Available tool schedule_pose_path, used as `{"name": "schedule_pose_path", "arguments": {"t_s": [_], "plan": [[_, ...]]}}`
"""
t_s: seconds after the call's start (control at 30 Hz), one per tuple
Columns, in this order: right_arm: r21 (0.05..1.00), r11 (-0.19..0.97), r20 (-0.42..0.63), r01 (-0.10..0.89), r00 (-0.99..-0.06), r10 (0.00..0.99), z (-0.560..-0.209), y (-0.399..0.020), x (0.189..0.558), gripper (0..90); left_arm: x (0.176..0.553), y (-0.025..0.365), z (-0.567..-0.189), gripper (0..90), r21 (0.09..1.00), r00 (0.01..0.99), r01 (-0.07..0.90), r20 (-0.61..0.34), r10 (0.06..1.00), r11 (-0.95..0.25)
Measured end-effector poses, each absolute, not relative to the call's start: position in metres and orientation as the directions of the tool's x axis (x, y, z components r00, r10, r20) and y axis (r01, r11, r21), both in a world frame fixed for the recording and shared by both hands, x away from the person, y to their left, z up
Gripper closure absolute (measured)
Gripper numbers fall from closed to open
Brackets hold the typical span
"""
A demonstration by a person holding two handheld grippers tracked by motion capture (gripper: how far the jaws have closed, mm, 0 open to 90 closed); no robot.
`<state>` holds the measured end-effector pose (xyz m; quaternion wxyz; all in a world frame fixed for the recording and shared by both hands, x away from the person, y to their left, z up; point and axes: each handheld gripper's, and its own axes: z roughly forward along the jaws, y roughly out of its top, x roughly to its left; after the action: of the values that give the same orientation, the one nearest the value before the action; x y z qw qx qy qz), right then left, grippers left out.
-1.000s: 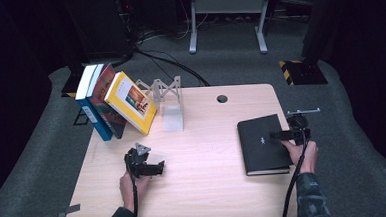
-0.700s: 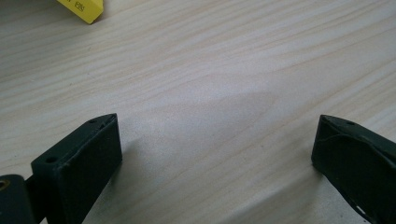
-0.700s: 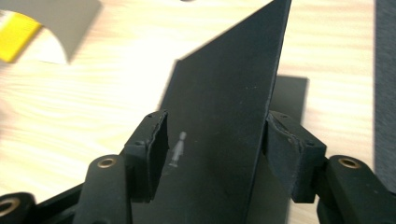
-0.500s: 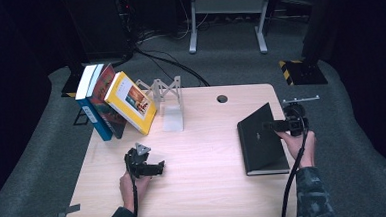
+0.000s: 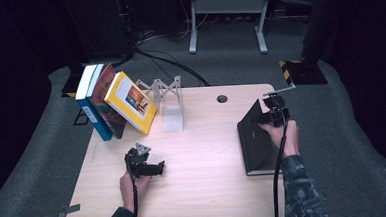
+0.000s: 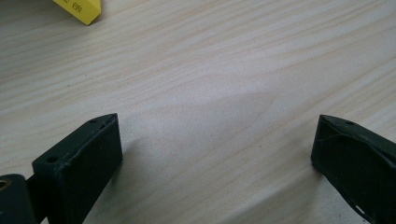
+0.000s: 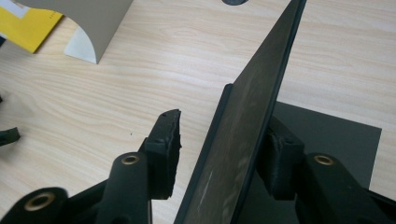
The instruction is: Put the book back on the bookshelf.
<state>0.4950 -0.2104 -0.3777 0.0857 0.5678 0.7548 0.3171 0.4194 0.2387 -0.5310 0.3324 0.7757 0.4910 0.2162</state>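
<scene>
Near the table's (image 5: 205, 188) right edge, the right gripper (image 5: 271, 115), jaws just closing but not yet clamped, straddled the black book's (image 5: 256, 150) lifted cover while the left gripper (image 5: 154, 168) sat wide open.

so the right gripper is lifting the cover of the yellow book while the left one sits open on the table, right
Not quite: the book being opened is black, not yellow. The high view shows the right gripper raising its cover, and the right gripper view shows that cover between the fingers, which have just been closing. The yellow book leans by the stand. The left gripper does sit open on the table.
</scene>
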Motion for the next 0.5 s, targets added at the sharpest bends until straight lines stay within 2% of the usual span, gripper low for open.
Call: {"name": "schedule_pose_path", "arguments": {"t_s": [0.27, 0.37, 0.5], "plan": [[0.539, 0.16, 0.192, 0.827, -0.306, 0.933, -0.371, -0.196, 0.52, 59.6, 0.419, 0.238, -0.531, 1.7, 0.727, 0.426, 0.619, 0.008, 0.905, -0.298], [0.554, 0.175, 0.143, 0.814, -0.3, 0.943, -0.372, -0.193, 0.527, 62.6, 0.42, 0.238, -0.531, 1.7, 0.727, 0.428, 0.617, 0.009, 0.904, -0.3], [0.553, 0.164, 0.134, 0.817, -0.281, 0.95, -0.374, -0.189, 0.532, 65.4, 0.42, 0.238, -0.531, 1.7, 0.729, 0.429, 0.616, 0.008, 0.903, -0.299]]}}
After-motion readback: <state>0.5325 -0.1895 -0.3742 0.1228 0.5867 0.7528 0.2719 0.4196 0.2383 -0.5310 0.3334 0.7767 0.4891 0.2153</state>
